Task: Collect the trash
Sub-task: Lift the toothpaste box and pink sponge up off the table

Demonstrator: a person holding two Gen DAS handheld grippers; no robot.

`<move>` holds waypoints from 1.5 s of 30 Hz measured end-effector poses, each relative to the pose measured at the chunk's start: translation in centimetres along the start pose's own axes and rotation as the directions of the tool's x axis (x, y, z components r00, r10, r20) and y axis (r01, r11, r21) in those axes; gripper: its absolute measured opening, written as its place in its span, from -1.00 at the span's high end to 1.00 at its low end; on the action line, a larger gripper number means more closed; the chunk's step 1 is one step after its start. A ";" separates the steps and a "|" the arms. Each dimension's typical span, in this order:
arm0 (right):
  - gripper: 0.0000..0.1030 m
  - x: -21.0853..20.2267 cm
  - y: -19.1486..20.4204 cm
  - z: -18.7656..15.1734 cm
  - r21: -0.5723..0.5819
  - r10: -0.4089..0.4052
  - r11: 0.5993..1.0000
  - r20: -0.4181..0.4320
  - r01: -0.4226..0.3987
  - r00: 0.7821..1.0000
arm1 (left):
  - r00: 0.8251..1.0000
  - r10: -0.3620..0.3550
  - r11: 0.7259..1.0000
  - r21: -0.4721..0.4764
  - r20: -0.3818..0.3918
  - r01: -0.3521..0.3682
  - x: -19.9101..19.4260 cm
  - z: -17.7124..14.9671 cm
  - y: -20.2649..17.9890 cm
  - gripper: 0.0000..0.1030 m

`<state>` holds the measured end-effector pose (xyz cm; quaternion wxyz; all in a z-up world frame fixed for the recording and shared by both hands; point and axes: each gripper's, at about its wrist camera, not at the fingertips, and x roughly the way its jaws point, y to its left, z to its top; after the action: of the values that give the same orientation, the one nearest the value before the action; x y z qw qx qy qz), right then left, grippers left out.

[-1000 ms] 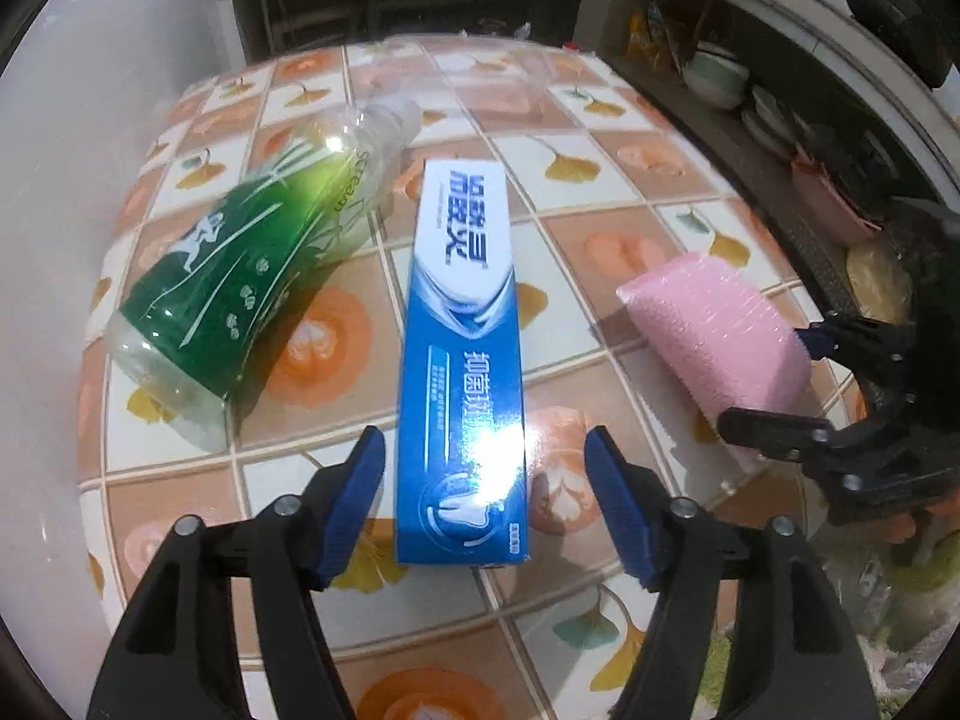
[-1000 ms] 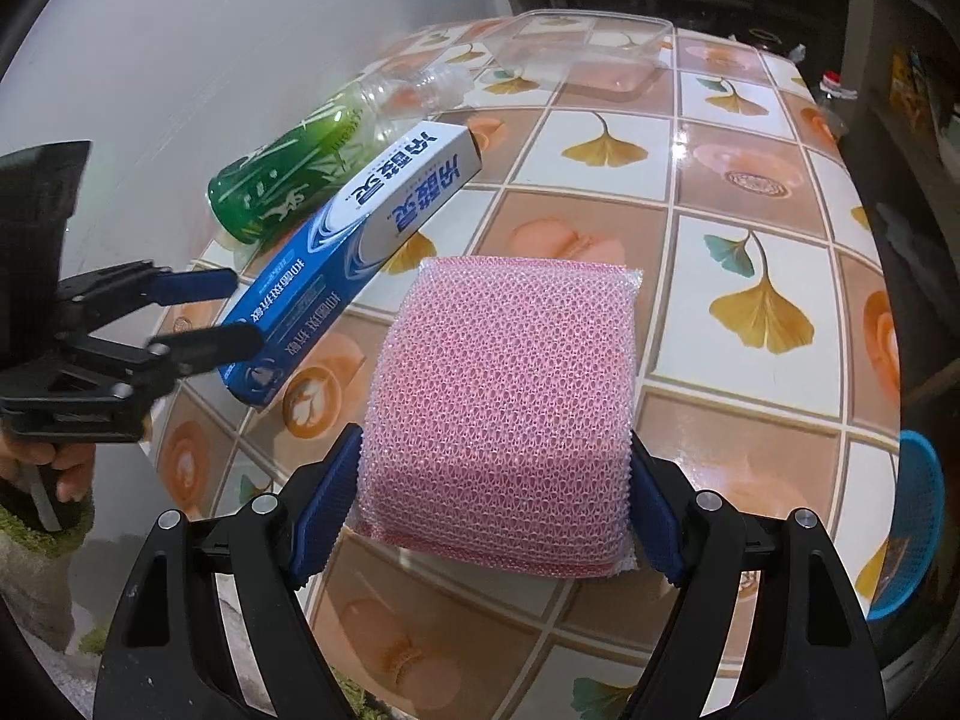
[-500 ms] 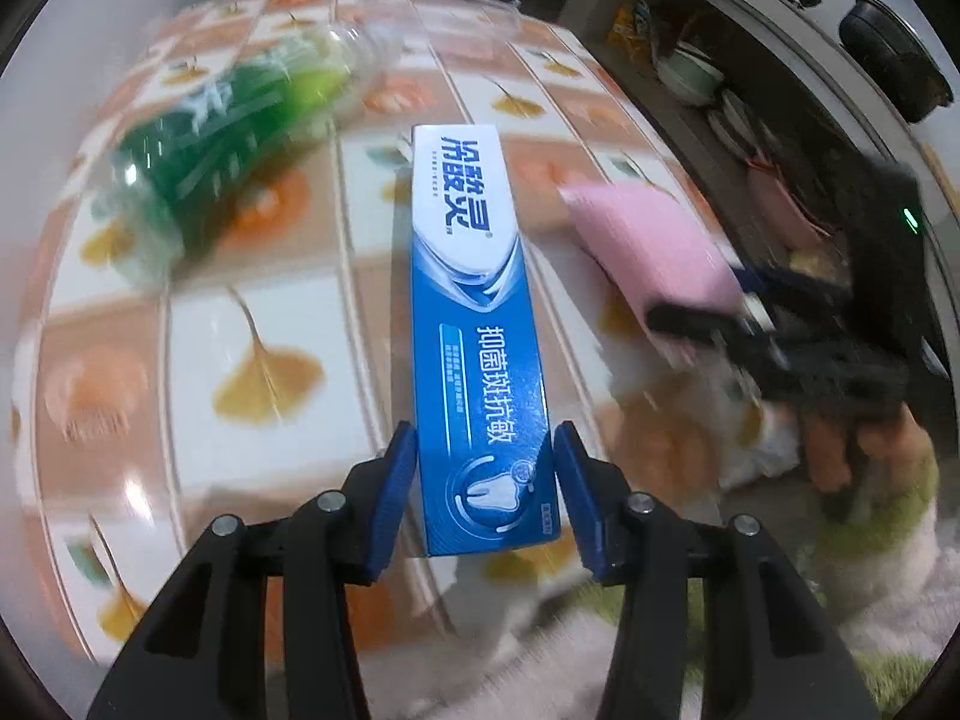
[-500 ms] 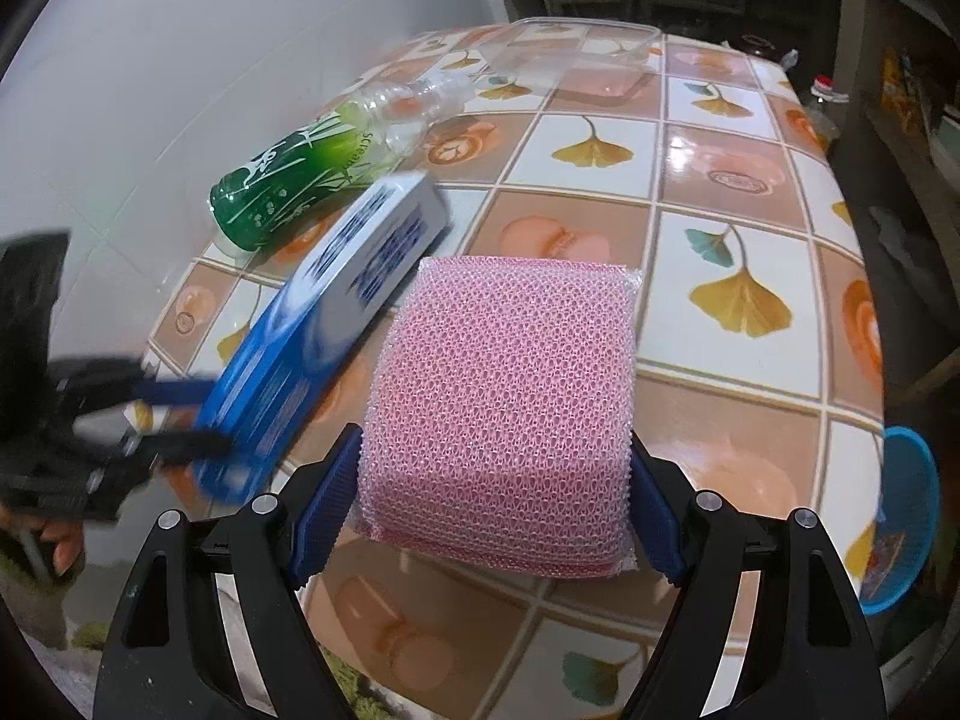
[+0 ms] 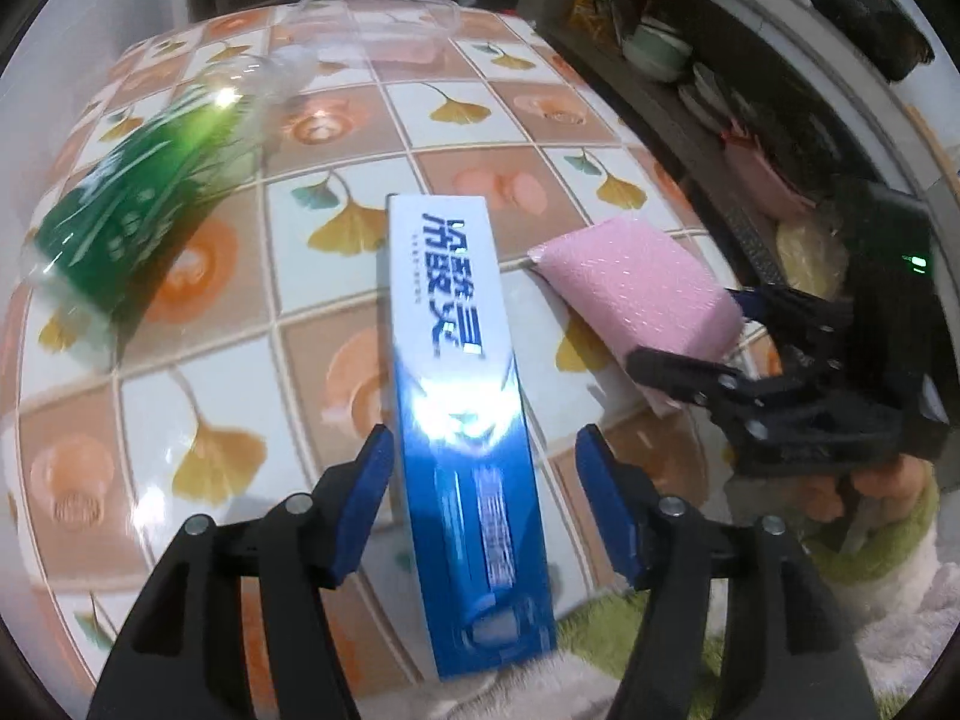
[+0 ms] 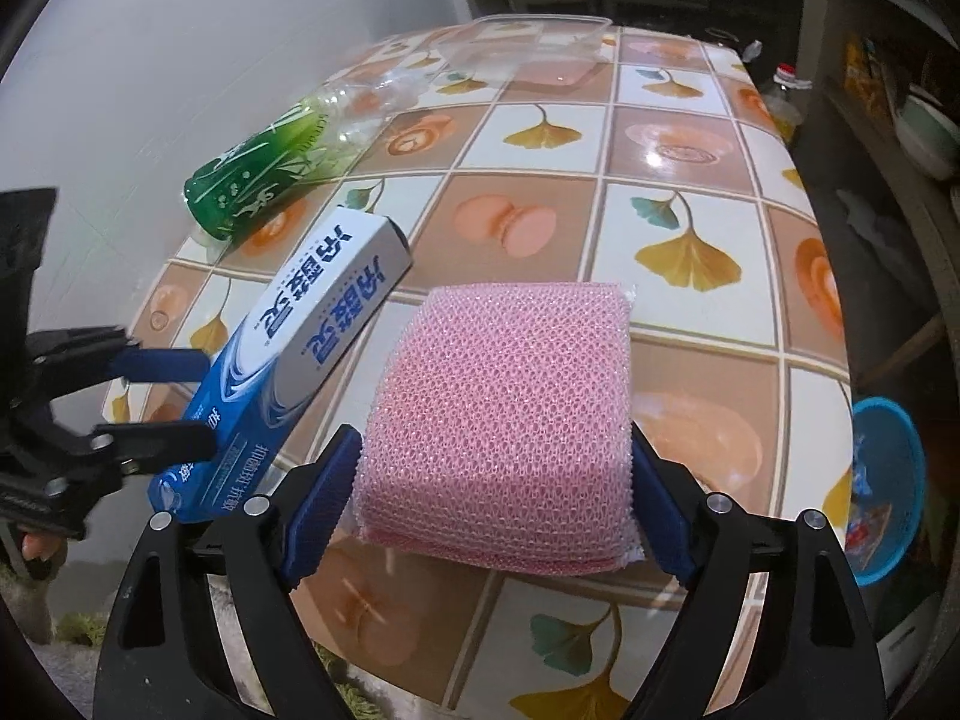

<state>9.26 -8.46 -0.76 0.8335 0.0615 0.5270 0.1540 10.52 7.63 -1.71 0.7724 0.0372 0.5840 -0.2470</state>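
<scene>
Toothpaste box (image 5: 462, 396): long, blue-white, glossy

the near end of the toothpaste box (image 5: 480, 540) is smeared by motion blur and glare in the left wrist view, so its lower print cannot be read. in the right wrist view that same end is partly hidden behind the left claw (image 6: 165, 396), whose body is cut off by the left edge. the green bottle (image 5: 126, 210) is blurred, its label unreadable. the near edge of the pink sponge (image 6: 498, 420) hides the surface (image 6: 690, 180) beneath it. the blue basket (image 6: 885, 480) is cut by the right rim, its contents too small to tell. dishes on the shelf (image 5: 690, 78) are dark and indistinct. a hand (image 5: 882, 480) behind the right claw (image 5: 720, 330) is mostly hidden.
</scene>
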 end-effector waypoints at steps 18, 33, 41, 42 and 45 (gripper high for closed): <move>-0.72 0.6 -0.1 1.2 0.007 -0.008 1.000 -0.020 0.008 1.000 | 0.996 0.092 0.995 0.044 -0.017 -0.092 3.0 2.4 0.1 -0.01; -0.45 0.3 -0.5 0.8 0.013 -0.012 1.000 0.001 0.012 1.000 | 0.996 0.082 0.996 0.033 0.039 -0.083 1.3 2.1 -0.5 0.03; -0.43 -2.0 -1.8 0.7 0.065 0.049 0.996 0.058 -0.053 0.997 | 0.994 0.050 0.996 0.069 0.092 -0.056 -1.0 2.7 -2.6 0.05; -0.43 -2.3 -2.0 0.6 0.069 0.051 0.996 0.065 -0.055 0.997 | 0.994 0.043 0.996 0.076 0.101 -0.051 -1.3 2.9 -3.0 0.05; -0.43 -3.6 -2.9 0.4 0.094 0.061 0.993 0.097 -0.070 0.993 | 0.992 0.020 0.994 0.107 0.127 -0.034 -2.3 3.6 -4.3 0.06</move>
<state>8.76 -12.35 1.76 0.8478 0.1265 0.4919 0.1525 11.39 3.42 2.52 0.8076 0.0715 0.5195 -0.2698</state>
